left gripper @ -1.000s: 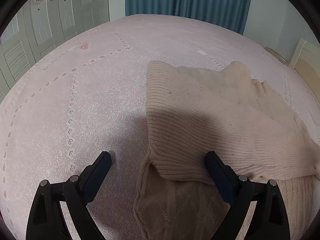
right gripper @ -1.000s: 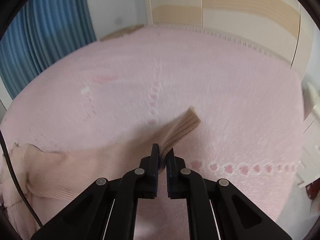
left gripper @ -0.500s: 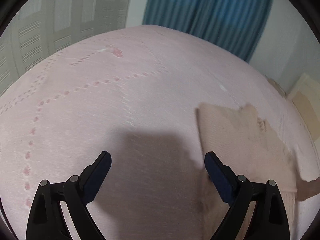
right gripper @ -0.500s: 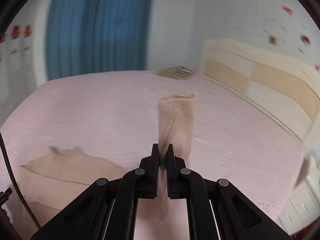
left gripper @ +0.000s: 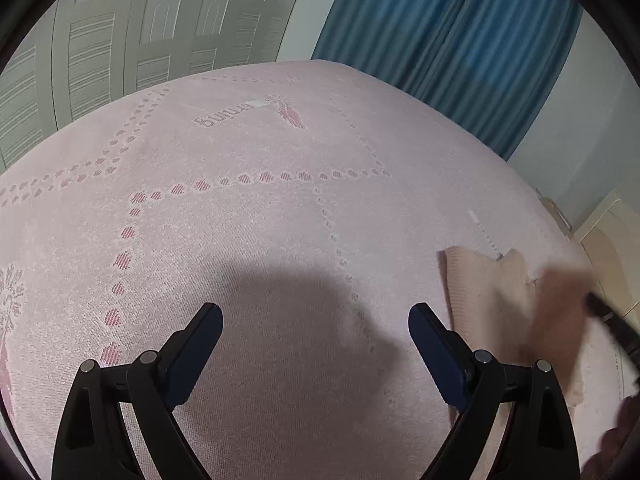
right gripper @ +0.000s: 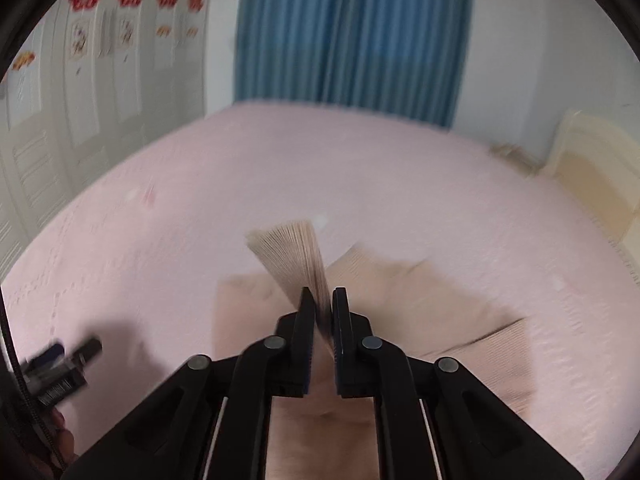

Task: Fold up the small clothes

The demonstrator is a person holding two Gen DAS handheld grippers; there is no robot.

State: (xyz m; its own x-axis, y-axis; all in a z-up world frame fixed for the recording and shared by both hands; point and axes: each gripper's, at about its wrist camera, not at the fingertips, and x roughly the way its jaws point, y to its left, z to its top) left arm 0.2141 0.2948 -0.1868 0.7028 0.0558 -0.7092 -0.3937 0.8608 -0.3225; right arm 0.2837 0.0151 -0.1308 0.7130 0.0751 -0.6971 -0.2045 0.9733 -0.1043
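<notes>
right gripper (right gripper: 323,300) easing apart, ribbed sleeve (right gripper: 296,256) still between; sweater (left gripper: 488,288) at 3 o'clock of wide-spread left gripper (left gripper: 316,320), pinching nothing.

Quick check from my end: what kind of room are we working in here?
Most likely a bedroom. The work surface is a bed with a pink patterned cover, a cream headboard stands at one side, and blue curtains and pale wardrobe doors line the walls.
</notes>
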